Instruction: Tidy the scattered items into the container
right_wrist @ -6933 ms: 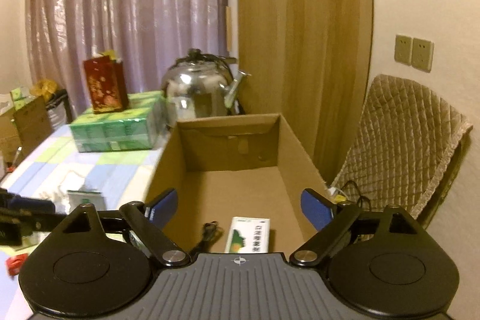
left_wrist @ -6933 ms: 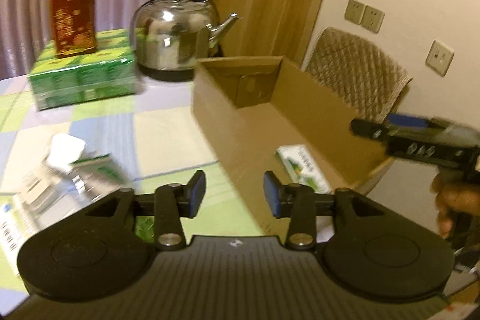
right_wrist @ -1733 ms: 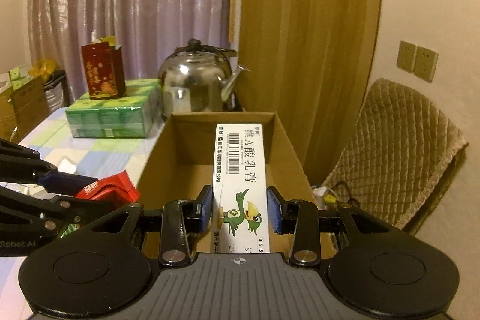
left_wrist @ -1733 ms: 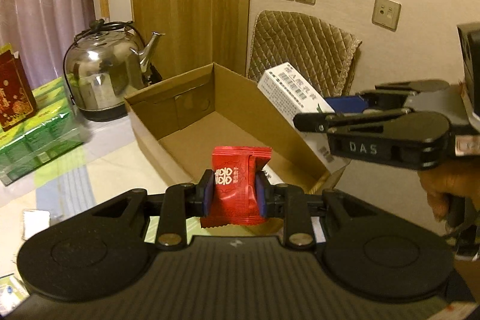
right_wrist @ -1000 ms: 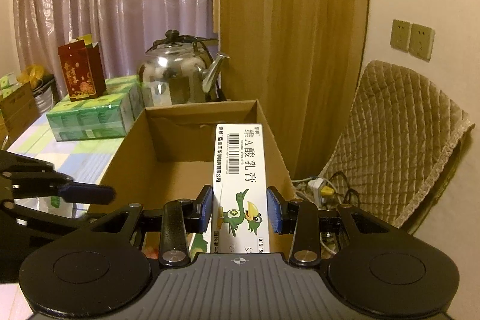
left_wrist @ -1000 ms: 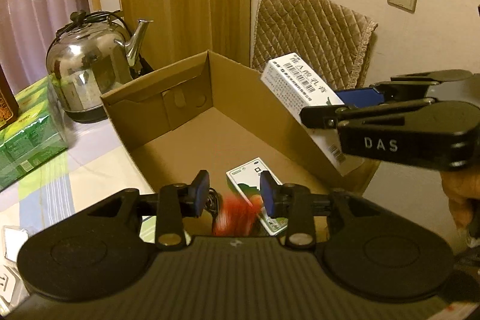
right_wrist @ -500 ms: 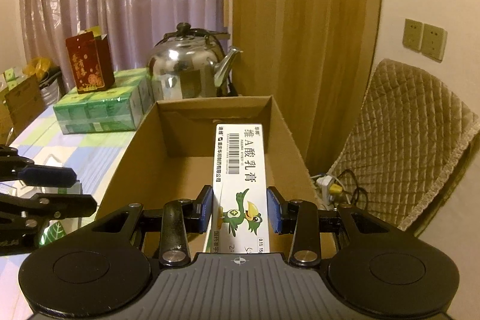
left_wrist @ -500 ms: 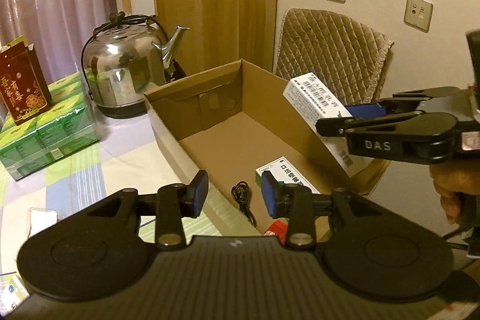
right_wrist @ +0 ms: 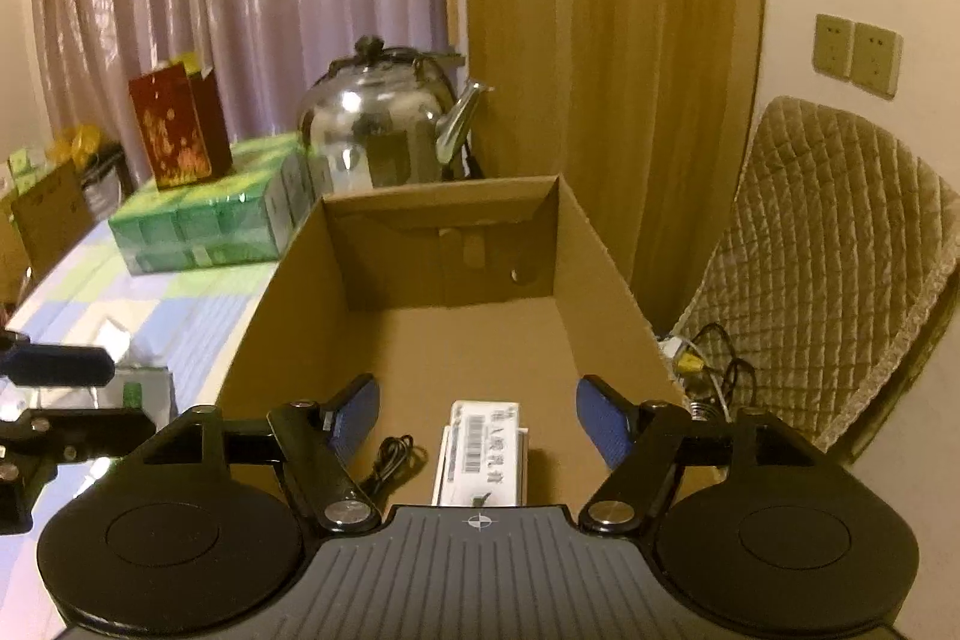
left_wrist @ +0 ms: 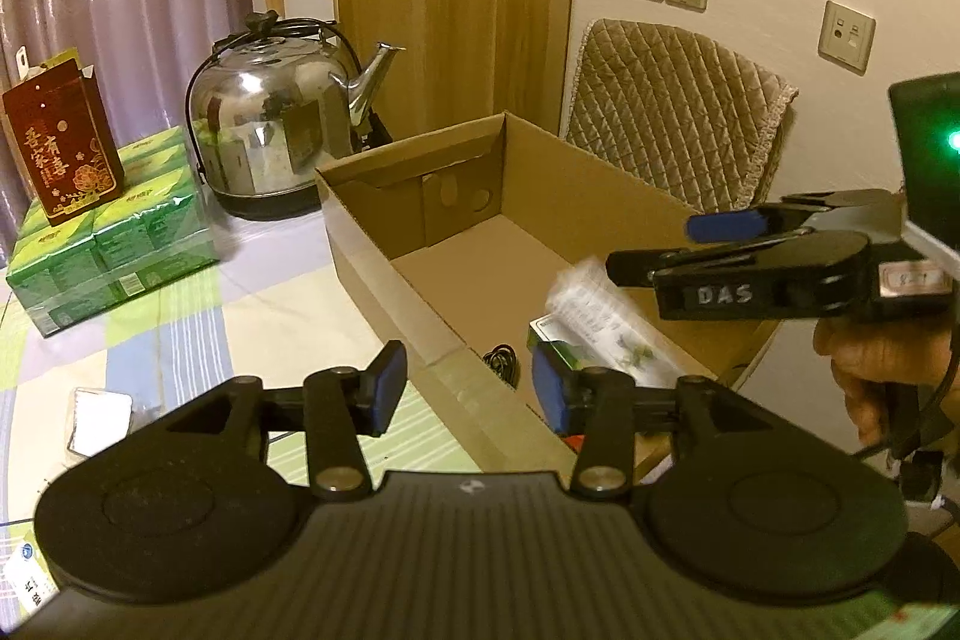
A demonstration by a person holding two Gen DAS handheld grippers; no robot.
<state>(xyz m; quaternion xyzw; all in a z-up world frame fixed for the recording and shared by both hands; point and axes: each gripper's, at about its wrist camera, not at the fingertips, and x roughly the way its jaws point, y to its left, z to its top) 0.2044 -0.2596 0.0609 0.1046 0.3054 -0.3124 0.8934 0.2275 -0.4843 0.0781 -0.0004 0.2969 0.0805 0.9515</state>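
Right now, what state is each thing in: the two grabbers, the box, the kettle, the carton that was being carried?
Left gripper: jaws opening, nothing between them.
Right gripper: jaws opening, carton let go.
White carton: free, dropping into the box.
Cardboard box: open-topped, upright.
Kettle: lid on.

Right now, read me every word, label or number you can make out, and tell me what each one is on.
"DAS": on the side of the right gripper, handwritten in white.
"吾家有喜": gold characters on the red gift box.
White carton in the cardboard box: barcode and characters, too blurred to read.
Green tissue packs: print too small.
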